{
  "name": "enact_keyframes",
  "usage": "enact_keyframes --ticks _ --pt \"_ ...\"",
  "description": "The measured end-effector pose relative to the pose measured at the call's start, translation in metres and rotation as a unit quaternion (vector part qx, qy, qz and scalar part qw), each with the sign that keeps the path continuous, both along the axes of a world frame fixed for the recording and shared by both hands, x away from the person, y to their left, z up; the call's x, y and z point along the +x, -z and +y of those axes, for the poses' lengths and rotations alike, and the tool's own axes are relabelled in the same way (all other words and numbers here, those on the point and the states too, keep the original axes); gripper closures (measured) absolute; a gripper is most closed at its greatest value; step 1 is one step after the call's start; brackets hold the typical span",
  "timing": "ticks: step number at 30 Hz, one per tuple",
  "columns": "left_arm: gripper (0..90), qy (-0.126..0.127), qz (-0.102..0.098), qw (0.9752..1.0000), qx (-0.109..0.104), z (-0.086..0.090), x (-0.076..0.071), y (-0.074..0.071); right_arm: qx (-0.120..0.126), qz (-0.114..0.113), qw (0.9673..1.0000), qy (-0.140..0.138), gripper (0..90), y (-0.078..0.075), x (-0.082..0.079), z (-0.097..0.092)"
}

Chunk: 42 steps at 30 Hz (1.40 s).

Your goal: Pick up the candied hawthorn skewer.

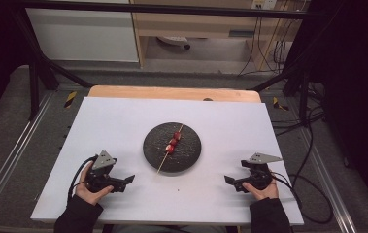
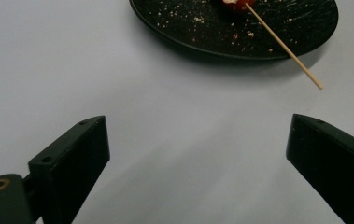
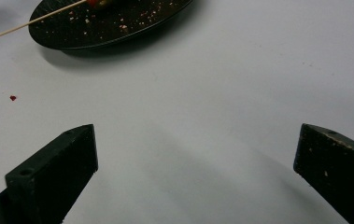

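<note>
Both tongs, left (image 1: 129,179) and right (image 1: 229,180), rest released near the tabletop's (image 1: 123,121) front edge, flanking the central plate (image 1: 189,150) with its skewer (image 1: 171,145), presumably poised to reach.

No legible text or labels.

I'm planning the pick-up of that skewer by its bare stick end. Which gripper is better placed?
Probably the left gripper: the skewer on the black plate points its bare end toward the person's left. Both grippers are open and empty; the right gripper sits slightly farther off.
</note>
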<state>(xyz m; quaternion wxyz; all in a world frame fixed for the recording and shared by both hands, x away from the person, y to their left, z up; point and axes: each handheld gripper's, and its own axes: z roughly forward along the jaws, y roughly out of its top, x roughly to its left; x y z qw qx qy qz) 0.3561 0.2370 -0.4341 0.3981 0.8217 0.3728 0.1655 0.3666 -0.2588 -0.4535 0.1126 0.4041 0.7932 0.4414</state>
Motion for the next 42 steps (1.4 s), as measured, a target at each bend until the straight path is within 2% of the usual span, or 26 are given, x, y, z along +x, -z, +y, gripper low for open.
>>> enact_keyframes --ticks 9,16,26,37,40,42 --pt "8.2 -0.009 0.000 1.0000 -0.003 -0.018 0.007 -0.014 0.000 0.002 1.0000 0.000 0.7 0.000 0.000 0.001" --pt "11.7 -0.004 0.005 1.0000 0.000 -0.045 0.015 -0.022 -0.002 0.004 1.0000 0.000 0.7 0.000 0.000 0.002" --pt "16.9 0.009 0.016 0.9995 0.026 -0.087 0.032 -0.027 -0.006 0.001 1.0000 -0.002 0.7 -0.001 0.000 0.002" --pt "36.3 0.002 0.053 0.9974 0.049 -0.115 0.052 -0.017 -0.007 0.000 1.0000 -0.002 0.7 -0.001 0.000 0.002" --pt "46.7 -0.002 0.062 0.9966 0.054 -0.122 0.056 -0.015 -0.007 0.000 1.0000 -0.002 0.7 -0.001 0.001 0.002" --pt "49.0 -0.002 0.069 0.9961 0.055 -0.127 0.058 -0.014 -0.007 0.000 1.0000 -0.003 0.7 -0.001 0.001 0.002"
